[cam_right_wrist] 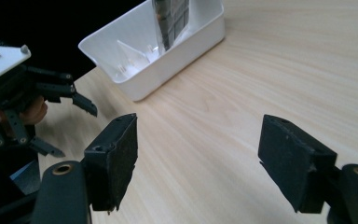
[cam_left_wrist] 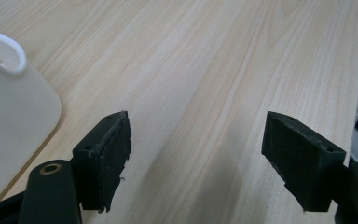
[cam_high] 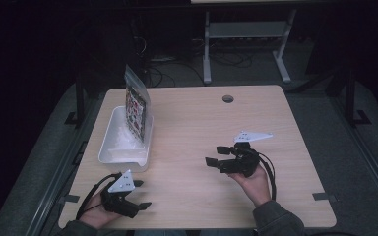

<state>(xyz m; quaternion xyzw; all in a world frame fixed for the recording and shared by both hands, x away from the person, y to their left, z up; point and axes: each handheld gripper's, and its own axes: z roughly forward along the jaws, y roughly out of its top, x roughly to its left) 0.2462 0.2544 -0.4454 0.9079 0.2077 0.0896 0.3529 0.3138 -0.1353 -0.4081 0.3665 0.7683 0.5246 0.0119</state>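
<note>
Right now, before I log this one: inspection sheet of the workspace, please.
Surface: light wooden table, bare across the middle, round grommet hole near far edge.
Job's things: white bin at left side; clear printed bag standing upright in it.
Clutter: nothing seen.
Grippers: left gripper open, at near left corner; right gripper open, jaws pointing toward the bin; both empty.
Cables: black cable loops from the left gripper; loose cables on the floor beyond.
Surroundings: dark room, white desk frame behind.
</note>
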